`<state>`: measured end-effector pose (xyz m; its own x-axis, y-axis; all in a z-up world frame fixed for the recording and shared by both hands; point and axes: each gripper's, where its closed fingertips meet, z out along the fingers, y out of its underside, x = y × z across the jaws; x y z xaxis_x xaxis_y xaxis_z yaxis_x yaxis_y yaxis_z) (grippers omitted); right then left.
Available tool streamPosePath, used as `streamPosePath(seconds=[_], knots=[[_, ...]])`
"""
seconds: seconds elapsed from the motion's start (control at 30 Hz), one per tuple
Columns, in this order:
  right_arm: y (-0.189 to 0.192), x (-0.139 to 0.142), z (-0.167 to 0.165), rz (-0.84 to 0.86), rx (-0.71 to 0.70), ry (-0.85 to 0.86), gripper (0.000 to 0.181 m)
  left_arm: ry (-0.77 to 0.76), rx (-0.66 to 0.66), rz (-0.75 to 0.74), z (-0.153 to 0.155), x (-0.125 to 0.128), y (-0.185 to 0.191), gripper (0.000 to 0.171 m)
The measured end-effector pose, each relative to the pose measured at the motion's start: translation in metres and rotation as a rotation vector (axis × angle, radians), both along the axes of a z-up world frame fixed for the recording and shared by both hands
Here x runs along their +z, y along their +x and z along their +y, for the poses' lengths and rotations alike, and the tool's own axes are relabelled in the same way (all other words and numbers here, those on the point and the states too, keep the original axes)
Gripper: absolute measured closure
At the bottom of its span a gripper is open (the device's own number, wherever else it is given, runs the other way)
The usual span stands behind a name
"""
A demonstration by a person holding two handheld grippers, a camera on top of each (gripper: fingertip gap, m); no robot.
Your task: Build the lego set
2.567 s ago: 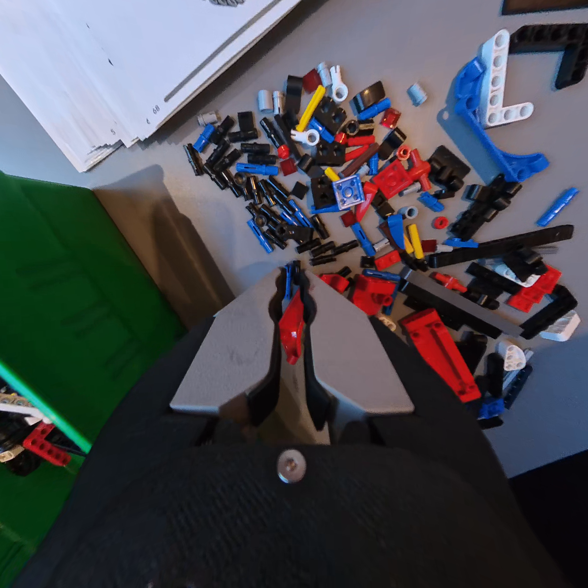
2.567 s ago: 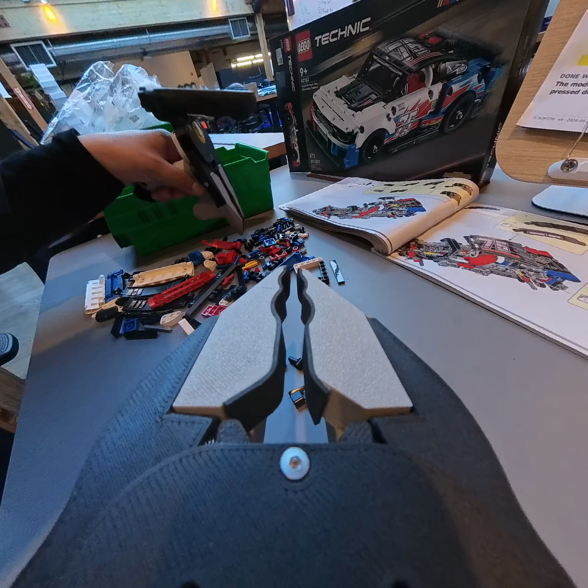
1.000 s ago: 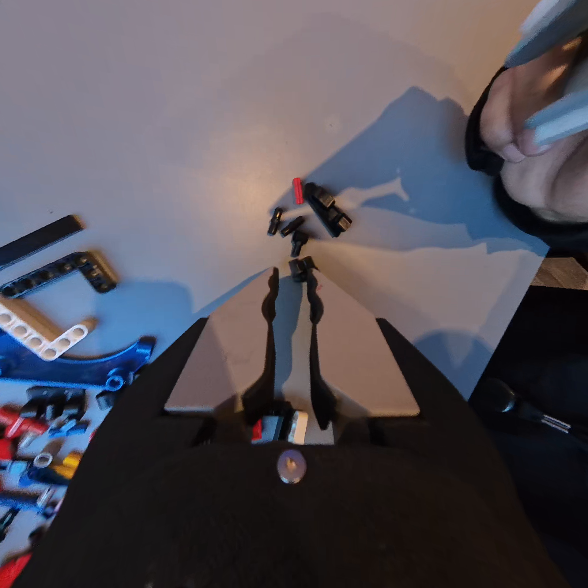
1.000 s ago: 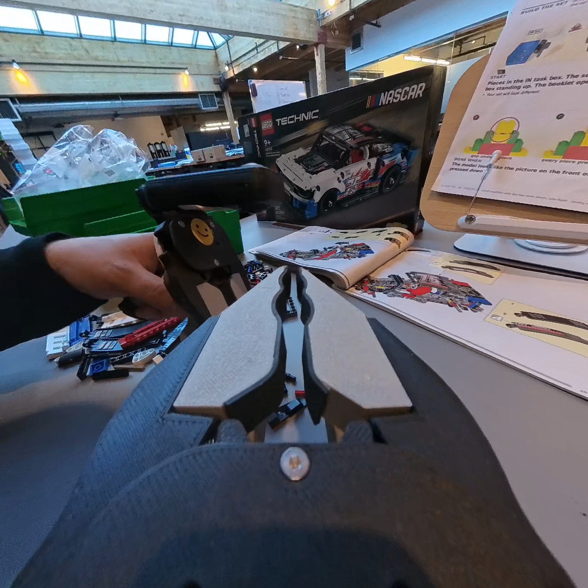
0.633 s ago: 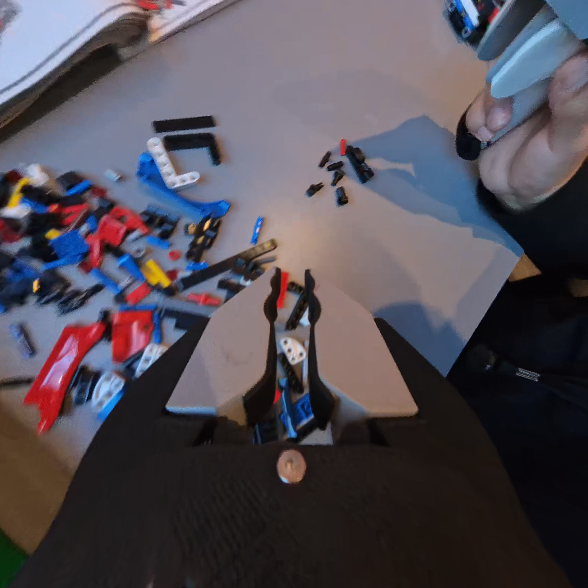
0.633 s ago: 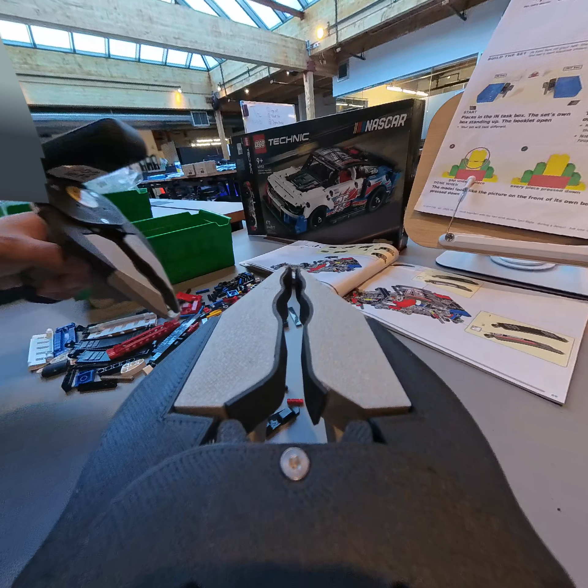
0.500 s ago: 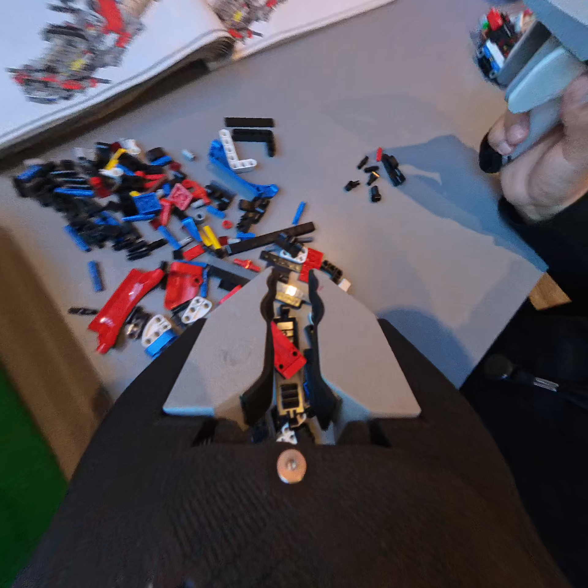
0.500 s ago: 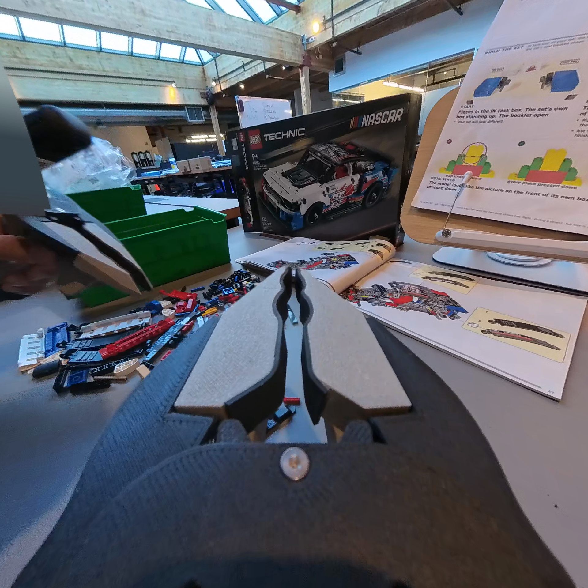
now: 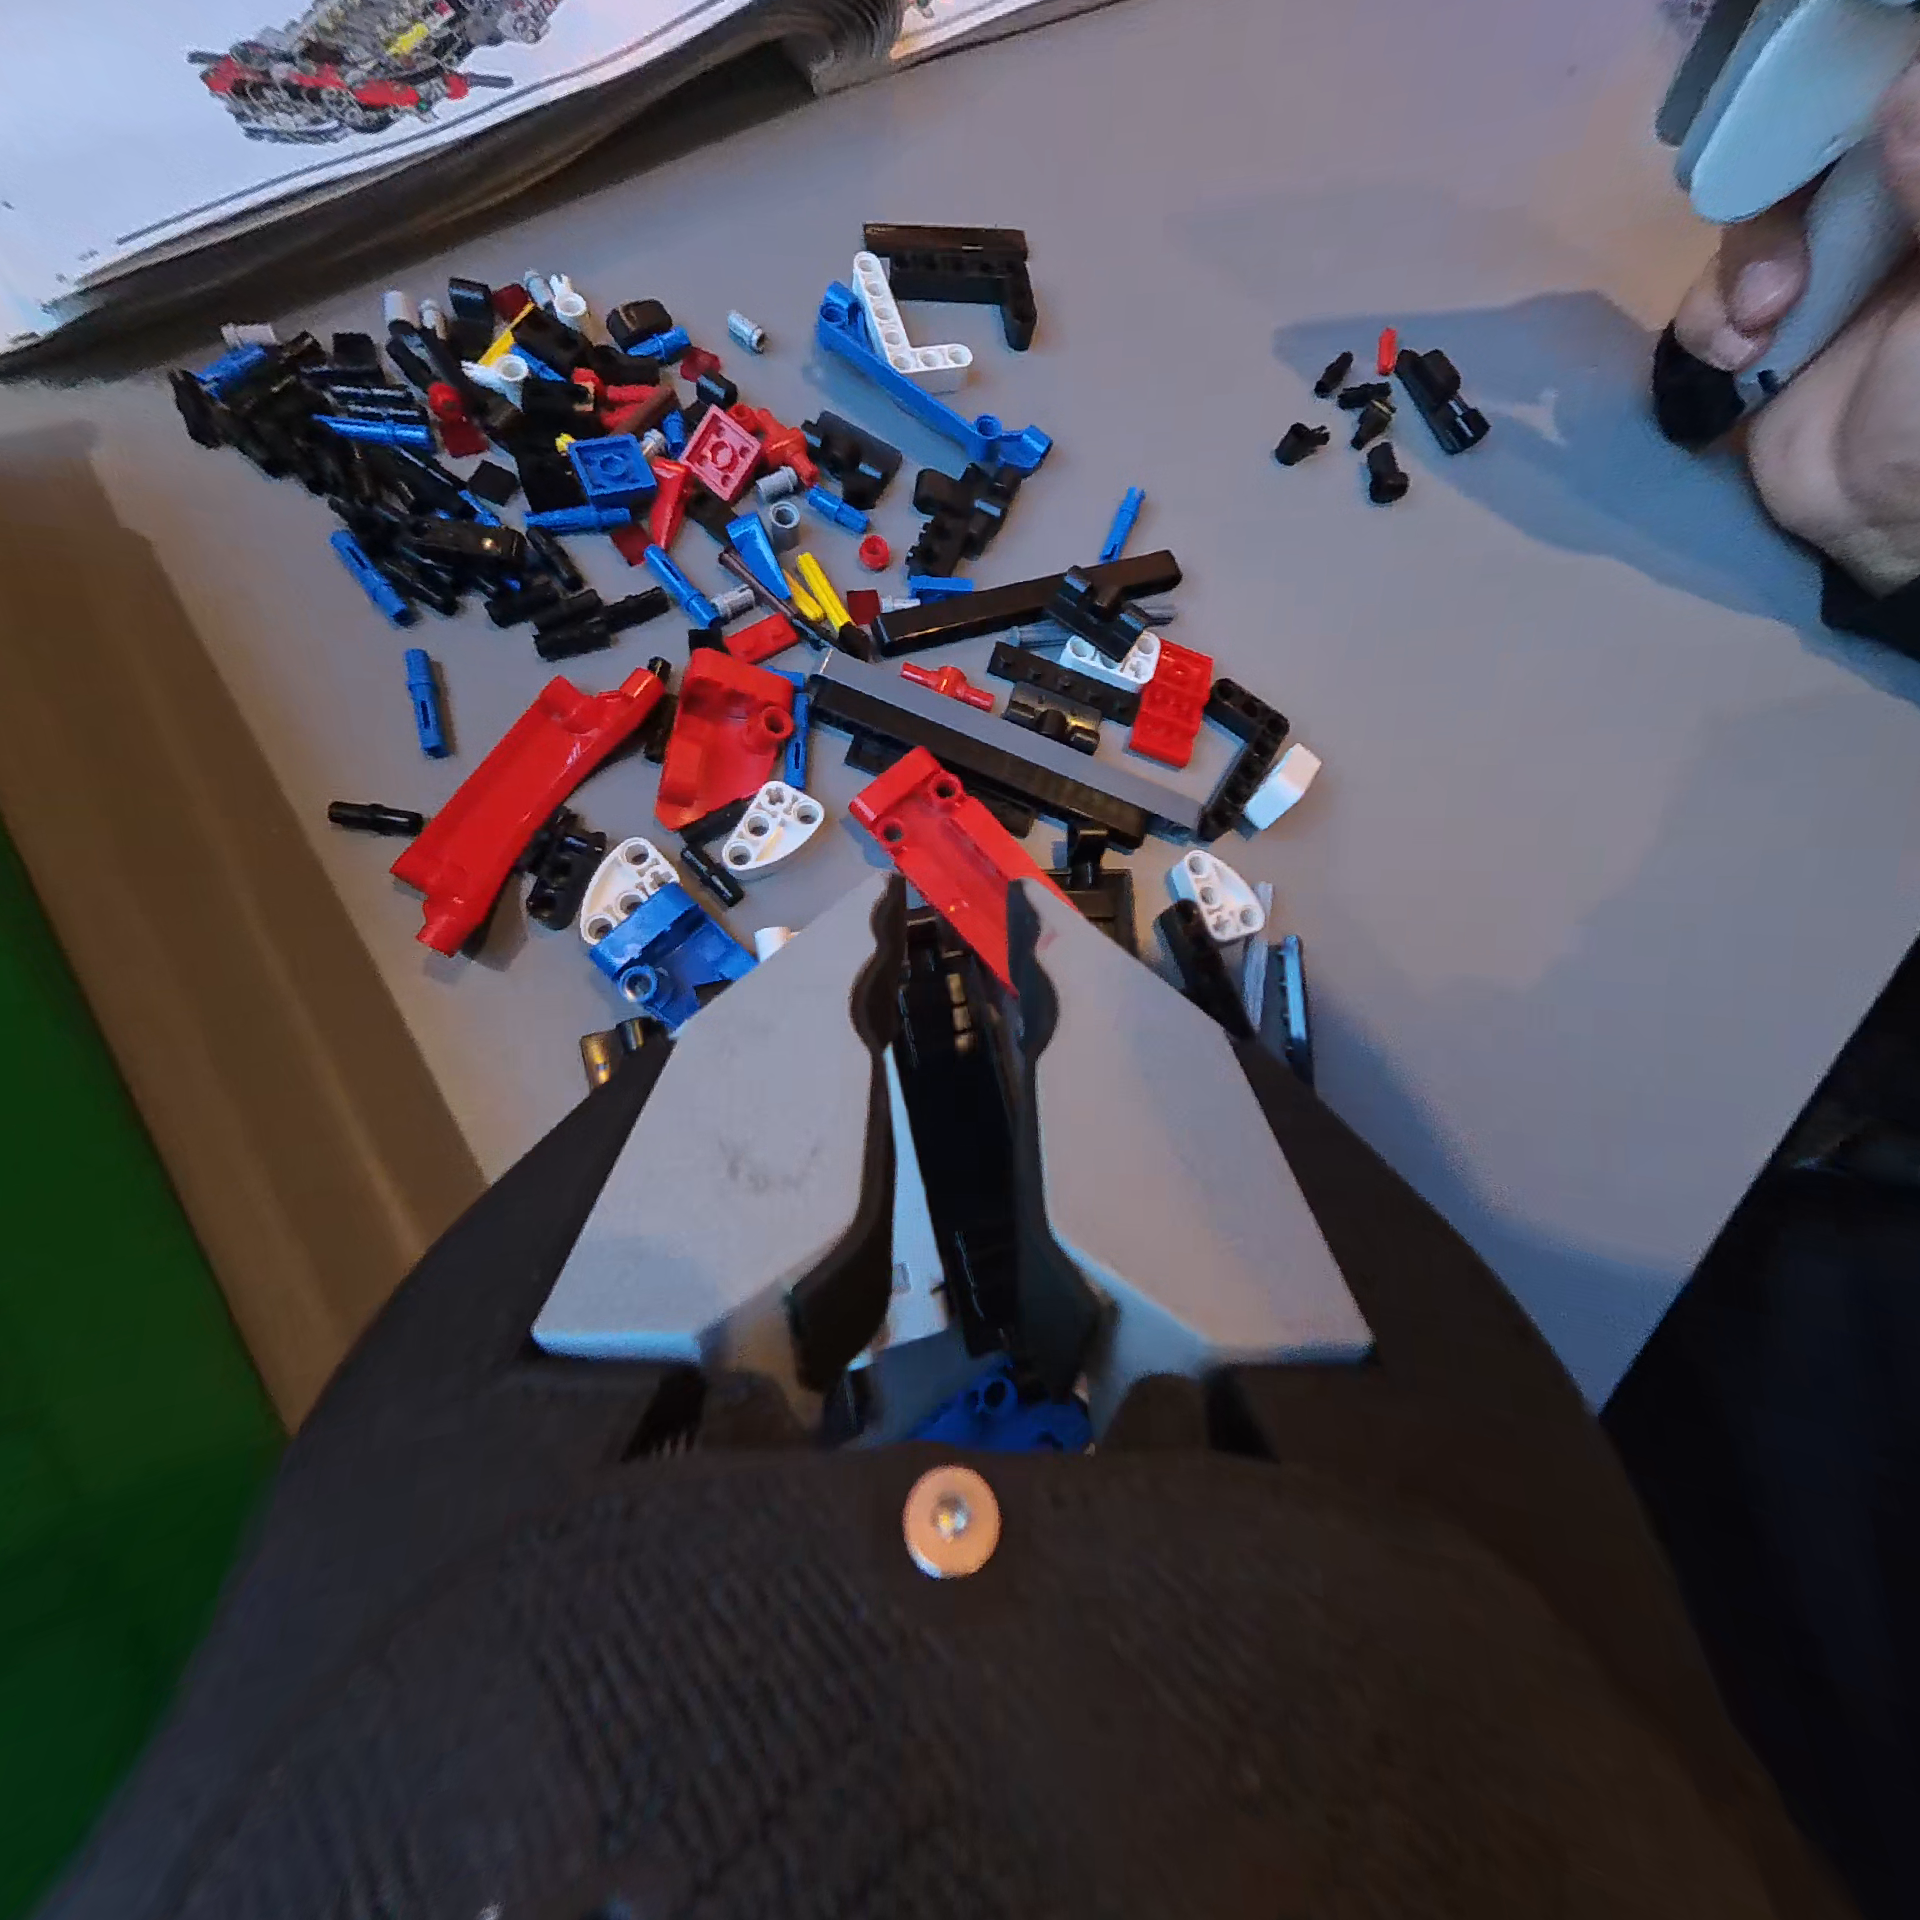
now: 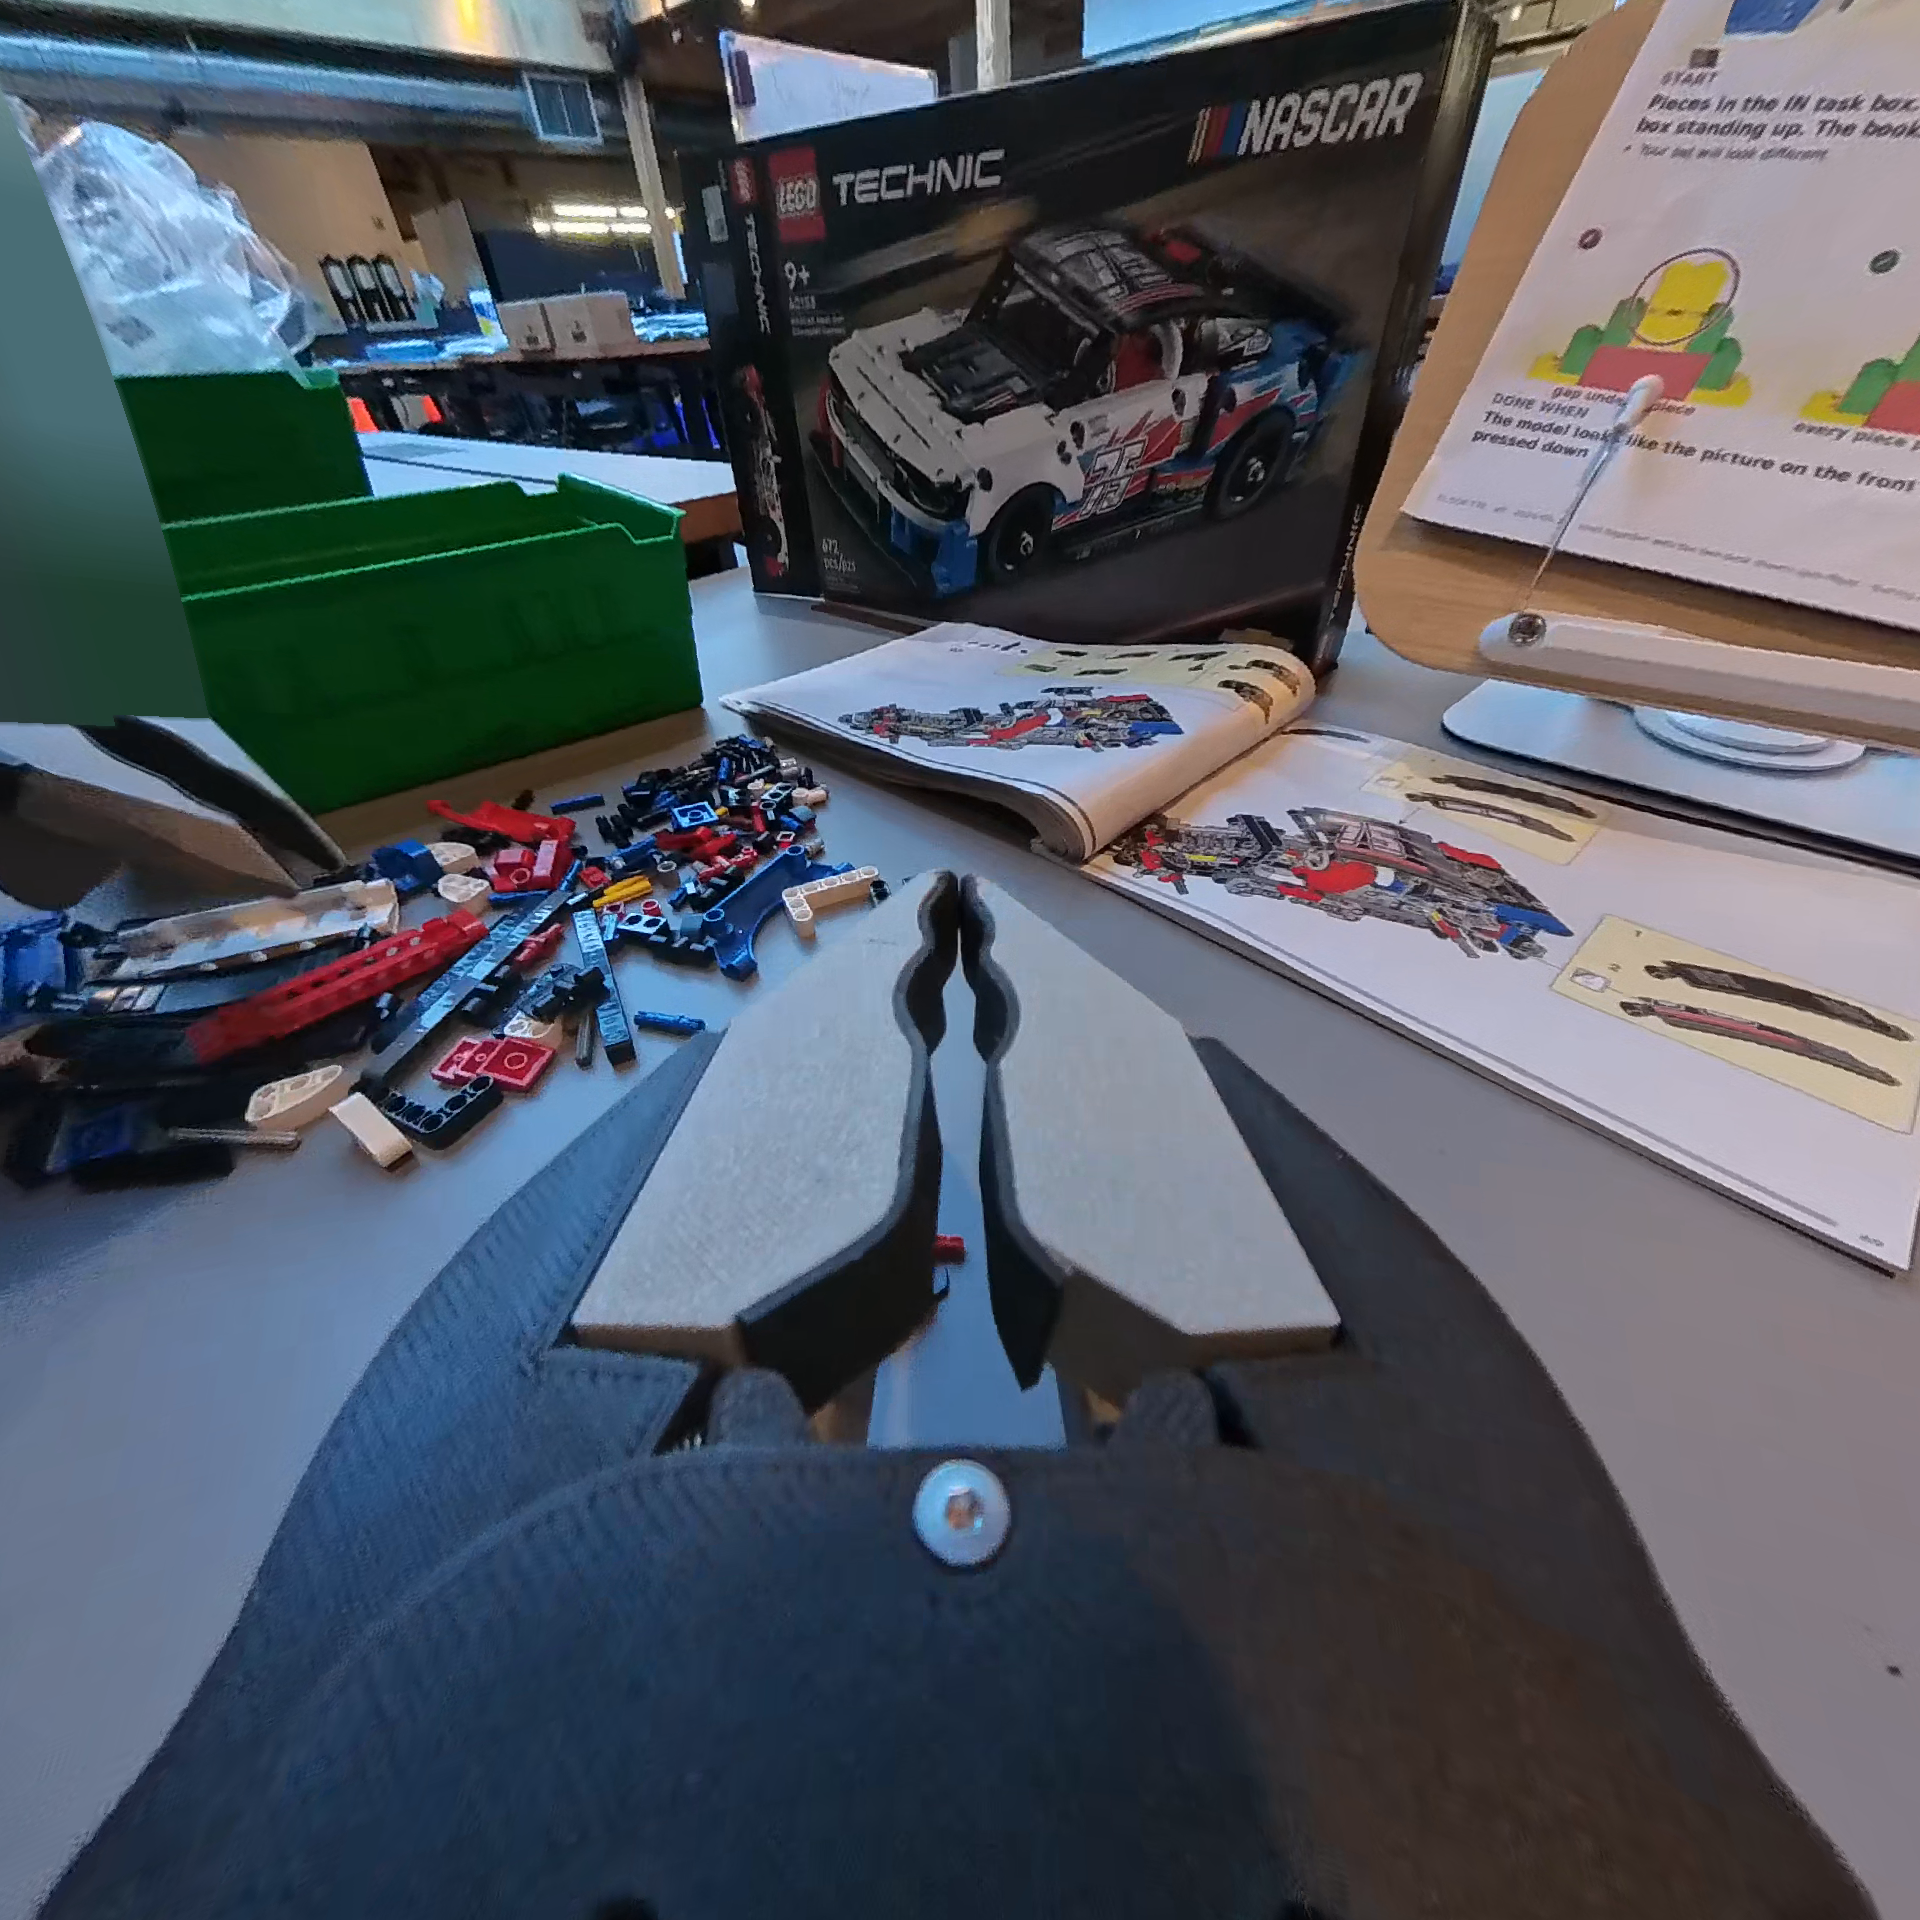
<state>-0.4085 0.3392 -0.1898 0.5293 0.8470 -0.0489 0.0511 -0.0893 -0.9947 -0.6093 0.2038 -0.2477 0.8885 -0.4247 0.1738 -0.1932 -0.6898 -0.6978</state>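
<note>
A pile of loose Lego pieces (image 9: 727,571), red, blue, black and white, lies on the grey table (image 9: 1507,883). My left gripper (image 9: 956,909) hovers just above its near edge, jaws slightly open and empty. A red panel (image 9: 925,821) lies on the table under the tips. A small group of black pins with one red pin (image 9: 1371,416) lies apart to the right. My right gripper (image 10: 956,883) is shut and empty, low over the table, pointing at the pile (image 10: 623,883). It also shows in a hand at the top right of the left wrist view (image 9: 1766,156).
An open instruction booklet (image 10: 1143,790) lies behind the pile, with the set's box (image 10: 1091,343) standing behind it. A green bin (image 10: 436,644) stands at the left. A stand with a paper sheet (image 10: 1662,416) is at the right. The table edge (image 9: 1662,1299) is near. Across from one pair of fingers to the other is roughly 25 cm.
My left gripper, shut on a red piece 2.6 s ago, was empty over the small pins a second ago and has swung back to the pile. My right gripper stayed shut.
</note>
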Motion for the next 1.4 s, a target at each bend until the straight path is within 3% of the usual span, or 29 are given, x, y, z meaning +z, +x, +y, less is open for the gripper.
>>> streamPosePath(seconds=[0.37, 0.9, 1.1, 1.4], knots=[[0.0, 0.0, 0.0, -0.004, -0.006, 0.016, 0.181, -0.03, -0.02, -0.032, 0.001, -0.006, 0.003, 0.159], [-0.001, 0.001, -0.009, 0.043, 0.067, -0.046, 0.181, -0.022, -0.021, 0.006, 0.034, 0.001, 0.026, 0.169], [-0.001, 0.002, -0.01, 0.049, 0.078, -0.065, 0.181, -0.018, -0.025, 0.035, 0.057, 0.005, 0.028, 0.153], [-0.006, -0.008, -0.013, 0.008, 0.113, -0.114, 0.181, -0.005, 0.033, 0.118, 0.075, 0.004, 0.006, 0.152]])
